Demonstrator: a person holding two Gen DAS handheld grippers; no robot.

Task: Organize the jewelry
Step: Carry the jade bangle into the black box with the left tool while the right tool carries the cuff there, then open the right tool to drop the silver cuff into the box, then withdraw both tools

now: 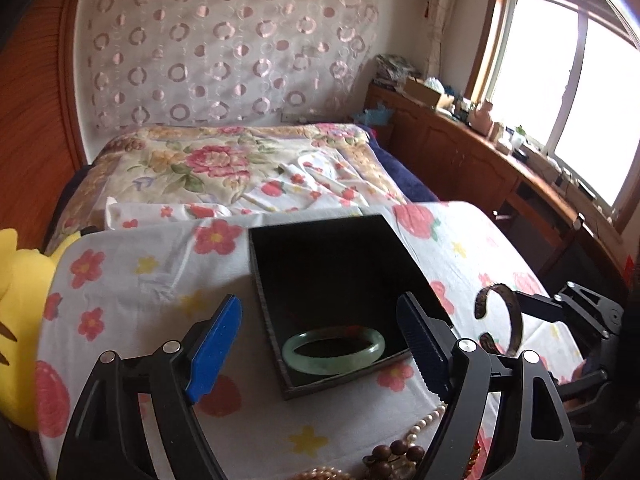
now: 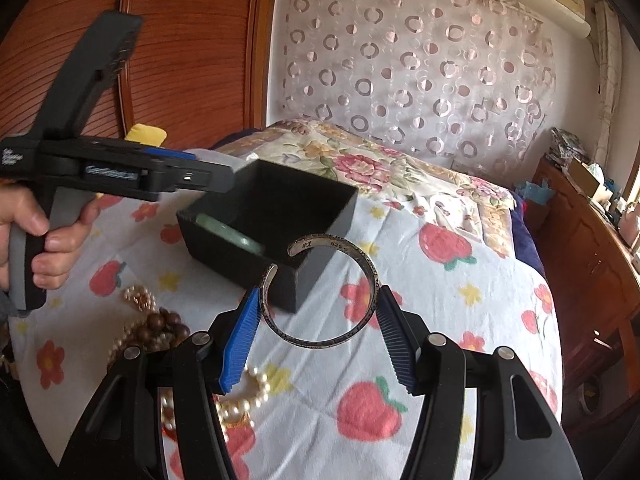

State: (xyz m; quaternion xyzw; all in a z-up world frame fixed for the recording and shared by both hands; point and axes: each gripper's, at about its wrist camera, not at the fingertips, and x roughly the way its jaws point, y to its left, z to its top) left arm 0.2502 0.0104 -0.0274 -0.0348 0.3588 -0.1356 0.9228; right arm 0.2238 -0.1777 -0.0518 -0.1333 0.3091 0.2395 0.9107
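Observation:
A black box (image 1: 256,280) stands on the flowered cloth, and a pale green jade bangle (image 1: 334,364) lies in its near corner. Just short of the box hangs my left gripper (image 1: 319,297), open, with nothing between its blue pads. In the right wrist view a hand (image 2: 40,240) holds that gripper, which reaches over the box (image 2: 320,240) and the bangle (image 2: 228,230). My right gripper (image 2: 318,292) is shut on a silver open cuff bracelet (image 2: 316,342), held in the air near the box's right corner. The cuff (image 1: 516,320) also shows in the left wrist view.
A pearl strand (image 2: 248,396) and brown wooden beads (image 2: 168,328) lie on the cloth-covered table (image 2: 460,340) near its front edge. A yellow plush (image 1: 16,320) sits at the left. Behind are a bed with a floral quilt (image 1: 224,160) and a wooden cabinet (image 1: 460,152).

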